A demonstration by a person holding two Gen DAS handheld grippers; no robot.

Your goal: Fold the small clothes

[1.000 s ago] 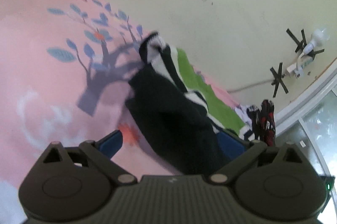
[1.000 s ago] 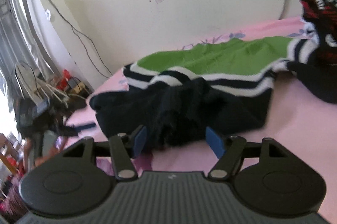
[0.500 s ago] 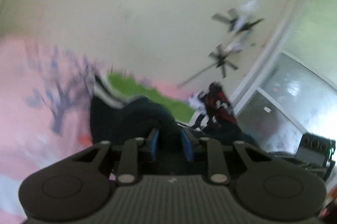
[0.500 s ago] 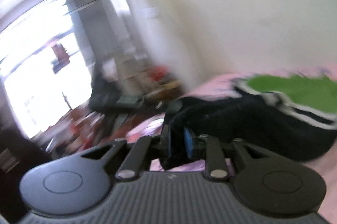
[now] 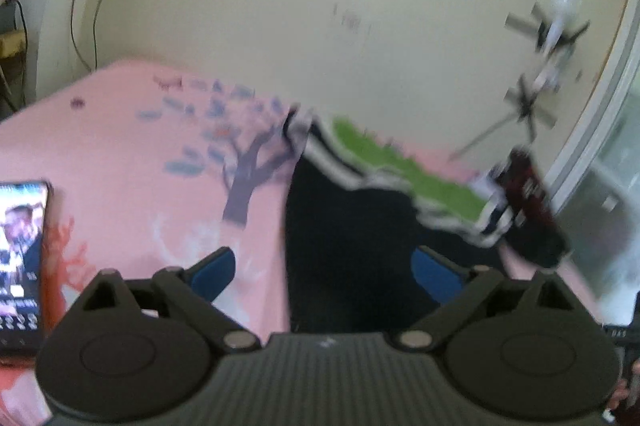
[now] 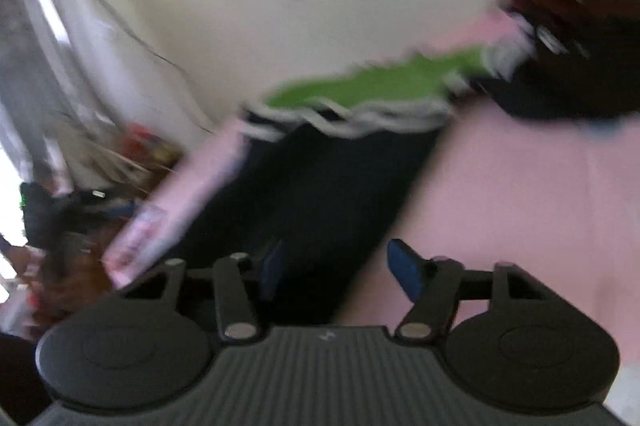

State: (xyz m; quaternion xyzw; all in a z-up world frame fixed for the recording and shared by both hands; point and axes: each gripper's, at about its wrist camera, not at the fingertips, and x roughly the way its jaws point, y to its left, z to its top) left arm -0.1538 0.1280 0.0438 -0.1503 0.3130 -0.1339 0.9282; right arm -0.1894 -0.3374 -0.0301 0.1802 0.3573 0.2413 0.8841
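The striped sweater [image 5: 360,226] lies spread flat on the pink sheet [image 5: 120,154], its dark hem end nearest both tools and its green band [image 6: 376,82] at the far end by the wall. The left gripper [image 5: 322,268] has just been opening and stands wide, released; the dark cloth lies between and under its blue pads [image 5: 212,272], unpinched. The right gripper [image 6: 332,268] has also just been opening, loose over the dark hem. A phone [image 5: 20,262] lies left of the left tool
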